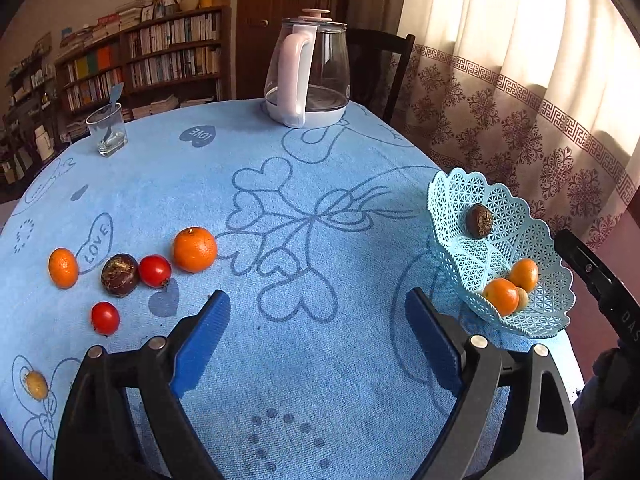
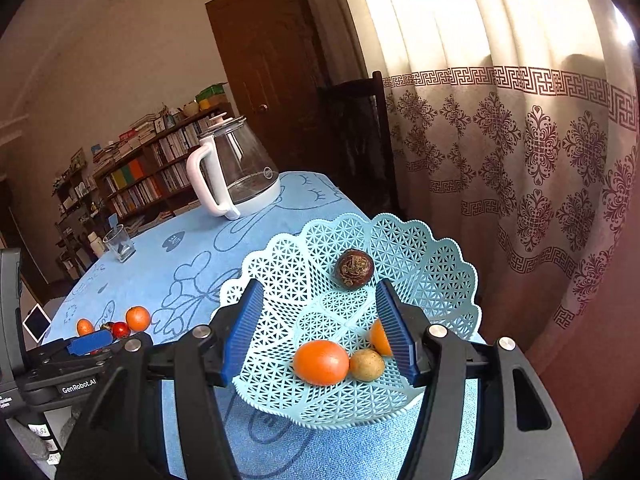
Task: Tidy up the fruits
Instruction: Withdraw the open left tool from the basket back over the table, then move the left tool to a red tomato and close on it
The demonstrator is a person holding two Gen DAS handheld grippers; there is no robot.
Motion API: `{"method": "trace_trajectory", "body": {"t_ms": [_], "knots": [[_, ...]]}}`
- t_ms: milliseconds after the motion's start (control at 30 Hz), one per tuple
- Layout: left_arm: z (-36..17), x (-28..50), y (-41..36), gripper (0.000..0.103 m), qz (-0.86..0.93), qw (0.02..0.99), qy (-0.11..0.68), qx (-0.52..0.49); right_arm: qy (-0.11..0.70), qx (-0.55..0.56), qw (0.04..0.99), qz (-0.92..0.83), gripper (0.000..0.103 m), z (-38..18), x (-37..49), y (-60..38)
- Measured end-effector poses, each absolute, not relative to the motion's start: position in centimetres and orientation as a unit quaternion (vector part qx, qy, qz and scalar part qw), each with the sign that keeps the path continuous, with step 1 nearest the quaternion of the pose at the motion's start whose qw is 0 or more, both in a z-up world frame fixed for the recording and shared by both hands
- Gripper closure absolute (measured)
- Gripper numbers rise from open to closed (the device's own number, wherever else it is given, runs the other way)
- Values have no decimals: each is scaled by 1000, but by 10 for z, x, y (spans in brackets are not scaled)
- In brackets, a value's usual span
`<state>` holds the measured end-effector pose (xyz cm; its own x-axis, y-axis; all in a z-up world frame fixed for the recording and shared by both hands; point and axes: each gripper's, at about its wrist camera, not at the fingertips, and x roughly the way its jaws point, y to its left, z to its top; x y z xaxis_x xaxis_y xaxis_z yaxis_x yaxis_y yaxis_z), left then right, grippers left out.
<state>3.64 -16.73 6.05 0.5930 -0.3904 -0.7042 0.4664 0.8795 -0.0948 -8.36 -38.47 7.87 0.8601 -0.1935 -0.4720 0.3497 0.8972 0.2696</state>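
On the blue tablecloth at the left lie a large orange (image 1: 194,249), a small orange (image 1: 63,268), a dark brown fruit (image 1: 119,274), two red tomatoes (image 1: 155,271) (image 1: 105,318) and a small tan fruit (image 1: 37,385). My left gripper (image 1: 318,336) hangs open over bare cloth to their right, with nothing between its pads. The light-blue lattice basket (image 2: 420,248) holds an orange (image 2: 321,362), a tan fruit (image 2: 367,365), a second orange (image 2: 378,336) partly behind my pad, and a dark fruit (image 2: 354,268). My right gripper (image 2: 320,328) is open just above the basket and grips nothing.
A glass kettle (image 1: 308,80) stands at the table's far side and a drinking glass (image 1: 107,130) at the far left. The basket (image 1: 448,200) sits near the table's right edge, beside a patterned curtain (image 2: 520,160). A dark chair (image 1: 380,68) and bookshelves stand behind.
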Motion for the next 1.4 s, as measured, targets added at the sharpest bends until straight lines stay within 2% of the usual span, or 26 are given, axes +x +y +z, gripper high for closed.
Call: {"method": "trace_trajectory", "body": {"t_ms": [967,1267,1400], "knots": [[37,67,-32,15,-85,920,384,5,250,66,964,-56,42,71,-67,-291],[22,83,-24,31,-76,913,401,2,268,57,961,-35,42,63,-60,-277],[15,90,-25,49,-79,909,410,2,274,55,960,-28,42,62,-56,-272]]}}
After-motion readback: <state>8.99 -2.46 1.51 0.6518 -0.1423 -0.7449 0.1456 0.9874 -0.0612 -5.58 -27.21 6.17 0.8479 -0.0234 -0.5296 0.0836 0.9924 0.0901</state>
